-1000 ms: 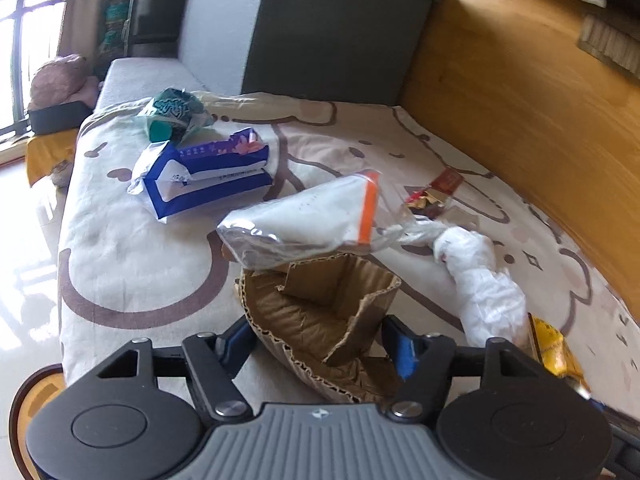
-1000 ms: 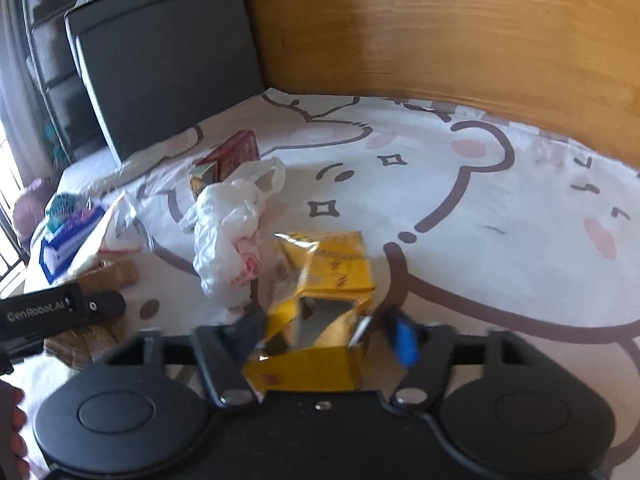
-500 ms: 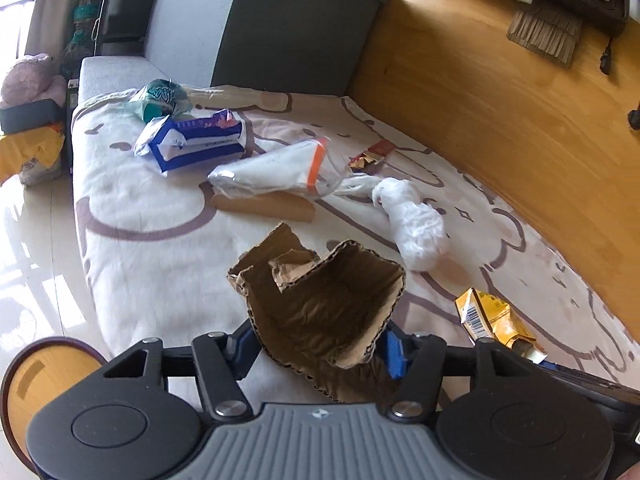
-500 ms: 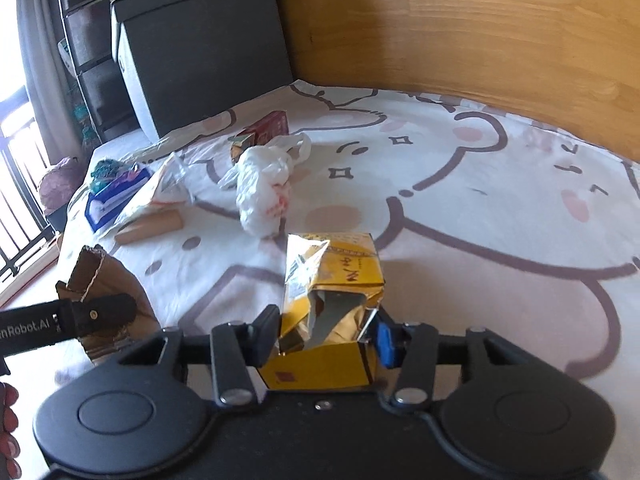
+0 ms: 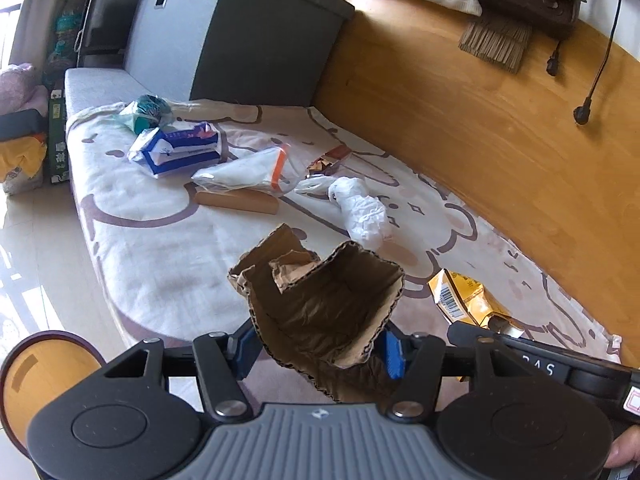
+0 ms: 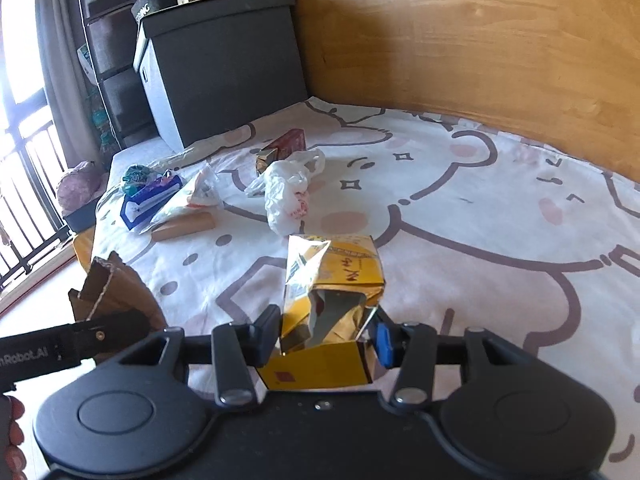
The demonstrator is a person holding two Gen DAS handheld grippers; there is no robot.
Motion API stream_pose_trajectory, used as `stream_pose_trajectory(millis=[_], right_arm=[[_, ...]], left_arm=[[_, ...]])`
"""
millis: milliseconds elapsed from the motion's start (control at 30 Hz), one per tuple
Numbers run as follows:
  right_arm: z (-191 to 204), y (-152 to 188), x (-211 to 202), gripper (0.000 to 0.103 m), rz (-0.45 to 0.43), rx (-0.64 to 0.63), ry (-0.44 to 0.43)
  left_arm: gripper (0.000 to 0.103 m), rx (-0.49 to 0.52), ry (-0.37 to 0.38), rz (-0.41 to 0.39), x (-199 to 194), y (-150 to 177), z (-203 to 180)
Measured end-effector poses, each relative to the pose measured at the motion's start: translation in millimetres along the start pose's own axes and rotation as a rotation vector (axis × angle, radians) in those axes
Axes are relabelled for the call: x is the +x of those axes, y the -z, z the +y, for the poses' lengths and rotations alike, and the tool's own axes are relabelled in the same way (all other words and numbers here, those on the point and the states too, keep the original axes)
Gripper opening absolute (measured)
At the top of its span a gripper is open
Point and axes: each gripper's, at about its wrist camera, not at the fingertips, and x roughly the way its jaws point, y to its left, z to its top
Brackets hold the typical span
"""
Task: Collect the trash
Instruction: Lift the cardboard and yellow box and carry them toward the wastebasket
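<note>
While off the bed, cardboard scrap (image 5: 320,308) between left tongs (image 5: 318,354)

My left gripper (image 5: 320,354) and right gripper (image 6: 326,338): black housings, round caps, silver screws, blue pads; grey ribbed grip.

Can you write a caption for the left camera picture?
Left hand-held gripper lifts crumpled cardboard above the littered bed.
</note>
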Motion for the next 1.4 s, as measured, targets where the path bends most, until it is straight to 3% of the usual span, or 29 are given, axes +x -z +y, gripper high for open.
stream_pose_trajectory(millis=[533, 933, 1400], right_arm=[[40, -4, -26, 0.049, -0.034, -0.079, -0.012], [96, 1, -17, 0.048, -0.023, -0.143, -0.073], [189, 14, 13, 0.048, 0.027, -0.255, -0.216]], left_arm=[[0.060, 0.007, -0.129, -0.078, -53, -3, 27], [0.059, -0.068, -0.229, -0.122, -85, -3, 86], [0.059, -0.186, -0.362, -0.136, -108, 13, 165]])
